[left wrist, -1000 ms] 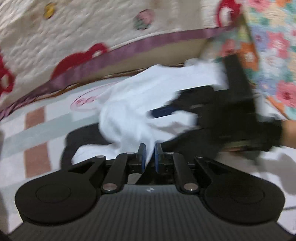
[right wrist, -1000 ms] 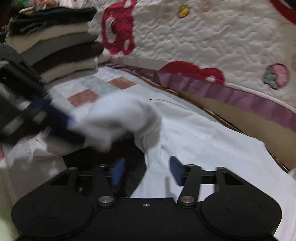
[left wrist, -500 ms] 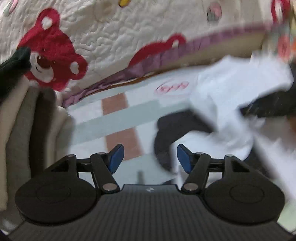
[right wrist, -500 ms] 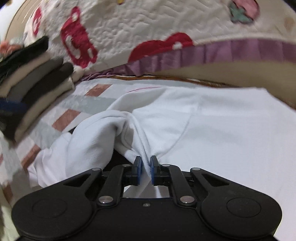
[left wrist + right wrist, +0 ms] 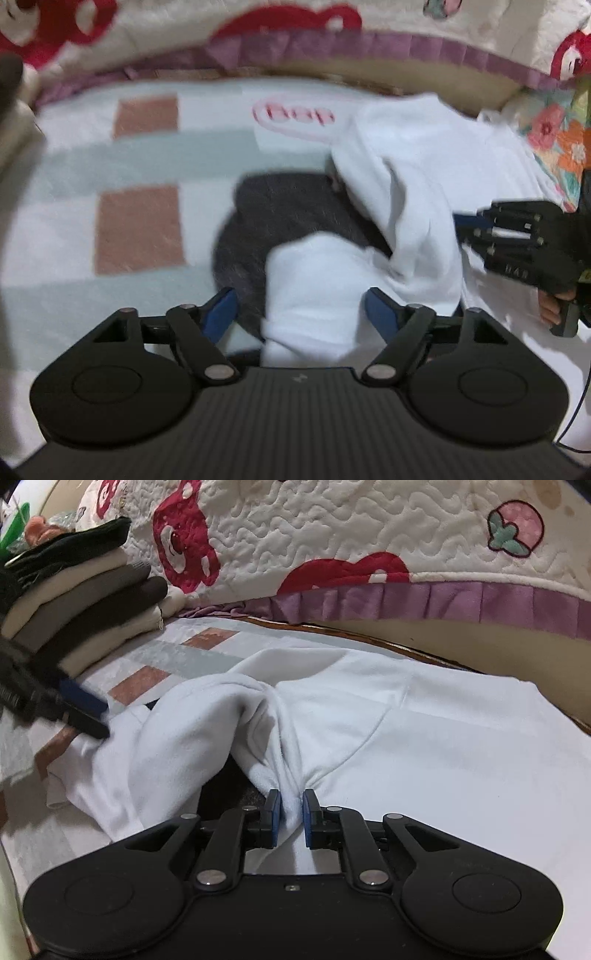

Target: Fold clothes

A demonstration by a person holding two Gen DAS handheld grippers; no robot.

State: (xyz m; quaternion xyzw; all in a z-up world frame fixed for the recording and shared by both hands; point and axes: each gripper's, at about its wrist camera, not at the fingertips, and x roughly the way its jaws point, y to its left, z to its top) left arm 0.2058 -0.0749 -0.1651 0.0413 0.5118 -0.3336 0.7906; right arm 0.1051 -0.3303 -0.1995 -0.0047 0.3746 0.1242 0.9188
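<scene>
A white garment lies crumpled on the checked sheet, partly covering a dark grey patch of cloth. My right gripper is shut on a bunched fold of the white garment near its middle. It also shows at the right edge of the left wrist view as the right gripper, held by a hand. My left gripper stands open, with a rolled end of the white garment lying between its wide-apart fingers. In the right wrist view the left gripper is blurred at the garment's left end.
A stack of folded clothes sits at the left on the sheet. A quilt with red bears and a purple frill rises behind. A floral cloth lies at the right.
My left gripper let go of the white cloth, opened, swung left and came back over the garment's rolled end. My right gripper closed on the garment's fold and stays shut.
</scene>
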